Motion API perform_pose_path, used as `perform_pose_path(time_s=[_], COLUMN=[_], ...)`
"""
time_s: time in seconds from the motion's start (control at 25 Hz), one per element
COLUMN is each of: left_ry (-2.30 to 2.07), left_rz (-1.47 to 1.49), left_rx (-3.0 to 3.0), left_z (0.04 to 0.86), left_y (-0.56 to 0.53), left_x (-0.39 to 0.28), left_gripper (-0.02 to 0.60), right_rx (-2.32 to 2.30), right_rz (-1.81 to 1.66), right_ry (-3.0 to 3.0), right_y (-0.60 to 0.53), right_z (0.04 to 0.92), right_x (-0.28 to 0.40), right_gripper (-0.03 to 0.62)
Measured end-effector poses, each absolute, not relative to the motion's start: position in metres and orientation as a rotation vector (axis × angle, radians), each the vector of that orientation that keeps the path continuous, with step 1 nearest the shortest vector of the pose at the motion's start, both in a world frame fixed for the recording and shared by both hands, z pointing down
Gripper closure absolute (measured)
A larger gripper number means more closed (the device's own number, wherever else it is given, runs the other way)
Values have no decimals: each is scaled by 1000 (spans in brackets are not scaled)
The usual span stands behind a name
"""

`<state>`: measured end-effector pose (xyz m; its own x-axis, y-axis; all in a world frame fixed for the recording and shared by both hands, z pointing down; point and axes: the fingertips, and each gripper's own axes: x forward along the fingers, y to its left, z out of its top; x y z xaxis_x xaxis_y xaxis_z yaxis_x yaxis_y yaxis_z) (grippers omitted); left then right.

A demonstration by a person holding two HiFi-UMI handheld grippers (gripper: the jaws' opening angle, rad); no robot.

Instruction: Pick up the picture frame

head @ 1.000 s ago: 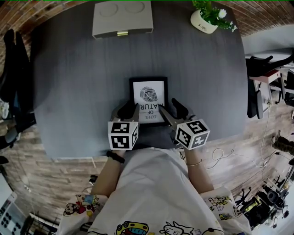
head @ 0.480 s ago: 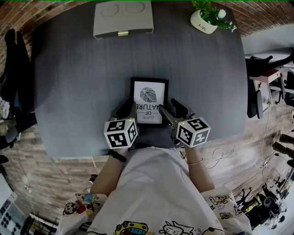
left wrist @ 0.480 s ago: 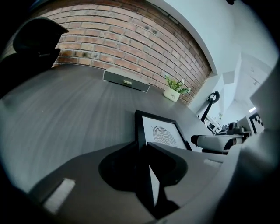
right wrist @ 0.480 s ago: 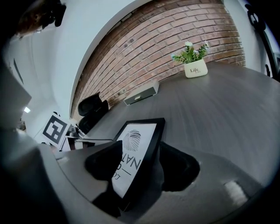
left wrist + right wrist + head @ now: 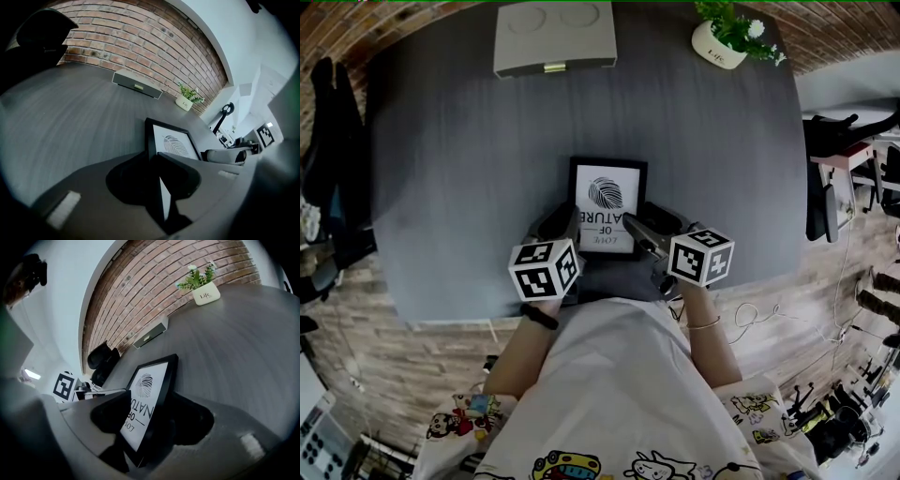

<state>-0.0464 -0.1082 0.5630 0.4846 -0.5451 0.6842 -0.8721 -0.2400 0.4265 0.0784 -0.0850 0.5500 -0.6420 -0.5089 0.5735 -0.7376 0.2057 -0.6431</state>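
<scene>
Picture frame (image 5: pixel 607 199), black border, white print, fingerprint motif, dark lettering

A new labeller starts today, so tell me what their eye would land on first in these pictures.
The black picture frame with a fingerprint print, at the near side of the dark table. The left gripper, whose jaws have just been closing, clamps its left edge and the right gripper its right edge. At the far edge: a grey box and a potted plant.

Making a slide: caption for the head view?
Left tongs, just closed, and right tongs clamp the picture frame's opposite edges at the grey table.
</scene>
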Motion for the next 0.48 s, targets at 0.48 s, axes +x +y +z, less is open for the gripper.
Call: perform_pose_path(time_s=[0.48], left_ry=[-1139], left_rz=[492], left_rx=[1900], left_z=[564], left_y=[-108], left_x=[-46], left_gripper=[497], right_rx=[1042], right_rz=[1708], right_ry=[-2229], right_y=[-90], right_z=[554], right_x=[81], right_gripper=[364])
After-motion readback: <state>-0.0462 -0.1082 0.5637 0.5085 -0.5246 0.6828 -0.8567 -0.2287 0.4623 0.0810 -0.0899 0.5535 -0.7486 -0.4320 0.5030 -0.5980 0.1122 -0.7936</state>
